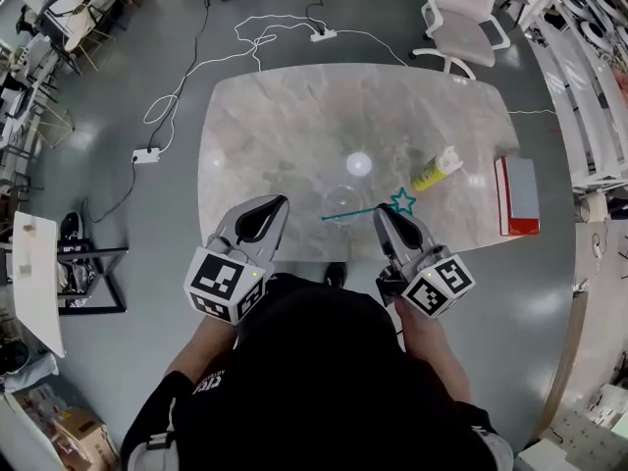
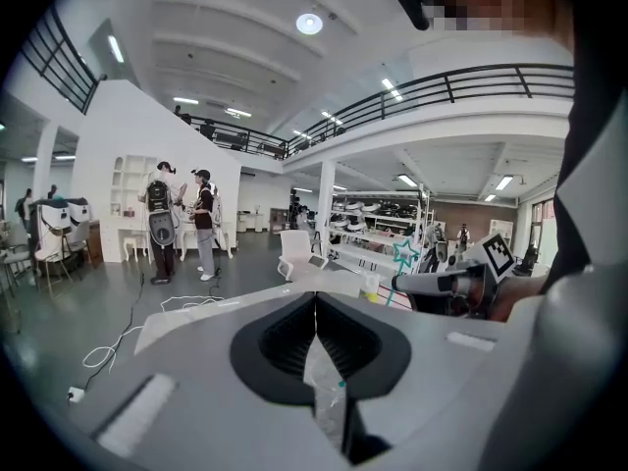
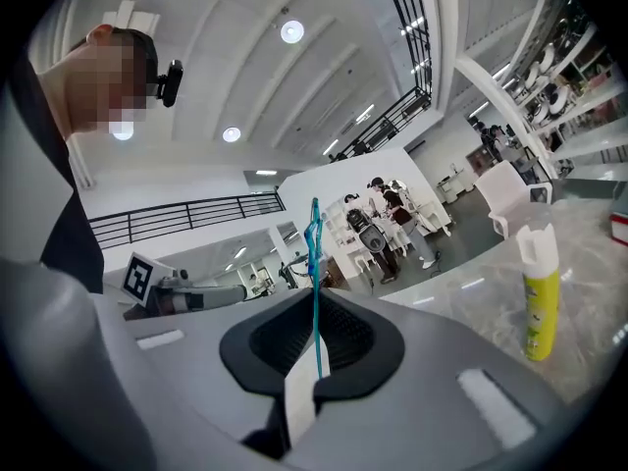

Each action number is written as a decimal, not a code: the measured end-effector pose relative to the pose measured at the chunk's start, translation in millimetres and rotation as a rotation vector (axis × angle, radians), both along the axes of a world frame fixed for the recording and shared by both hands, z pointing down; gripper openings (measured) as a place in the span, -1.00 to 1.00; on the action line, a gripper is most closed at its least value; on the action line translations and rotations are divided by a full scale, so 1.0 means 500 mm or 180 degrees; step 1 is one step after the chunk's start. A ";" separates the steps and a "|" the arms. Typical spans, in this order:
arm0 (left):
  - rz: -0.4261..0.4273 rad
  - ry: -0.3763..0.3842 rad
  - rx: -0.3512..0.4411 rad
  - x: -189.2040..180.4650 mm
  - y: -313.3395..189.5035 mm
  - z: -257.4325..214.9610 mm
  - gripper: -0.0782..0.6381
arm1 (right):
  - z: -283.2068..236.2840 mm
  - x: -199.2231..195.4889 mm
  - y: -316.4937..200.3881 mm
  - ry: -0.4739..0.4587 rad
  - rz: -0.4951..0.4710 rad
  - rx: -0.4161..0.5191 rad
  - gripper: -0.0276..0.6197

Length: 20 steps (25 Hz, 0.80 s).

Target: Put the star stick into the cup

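Note:
The star stick (image 1: pixel 365 210) is a thin teal rod with an outlined star (image 1: pixel 402 202) at one end. My right gripper (image 1: pixel 382 213) is shut on its rod and holds it lying about level over the marble table (image 1: pixel 294 116), star to the right. In the right gripper view the stick (image 3: pixel 316 292) rises from between the shut jaws. The clear cup (image 1: pixel 340 198) stands on the table just beyond the stick's plain end. My left gripper (image 1: pixel 278 204) hovers left of the cup, shut, with nothing between its jaws. The left gripper view shows the right gripper (image 2: pixel 397 285) and the star (image 2: pixel 404 253).
A yellow bottle (image 1: pixel 437 170) lies on the table to the right of the star, and a red and grey box (image 1: pixel 517 196) sits at the right edge. A white chair (image 1: pixel 461 18) stands behind the table. White cables (image 1: pixel 196 67) run over the floor.

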<state>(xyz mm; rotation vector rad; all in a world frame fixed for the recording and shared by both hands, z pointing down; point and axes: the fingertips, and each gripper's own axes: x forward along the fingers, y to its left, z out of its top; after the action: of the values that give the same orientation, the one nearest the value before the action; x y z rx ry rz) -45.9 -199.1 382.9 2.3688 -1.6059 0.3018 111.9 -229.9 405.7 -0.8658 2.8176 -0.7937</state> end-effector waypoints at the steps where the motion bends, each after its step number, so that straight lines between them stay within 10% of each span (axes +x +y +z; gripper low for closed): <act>1: -0.0050 -0.0001 0.0005 -0.003 -0.003 0.002 -0.77 | 0.008 0.001 -0.004 0.0020 -0.0036 -0.0016 -0.83; 20: 0.0287 0.0121 -0.0422 0.021 -0.065 0.138 -0.77 | 0.134 -0.029 -0.098 0.0400 0.0115 -0.0307 -0.83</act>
<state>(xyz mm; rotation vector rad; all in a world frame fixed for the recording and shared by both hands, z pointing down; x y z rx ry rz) -35.3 -231.4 452.0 2.3354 -1.4191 0.3670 97.5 -278.9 472.5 -1.0122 2.8821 -0.9077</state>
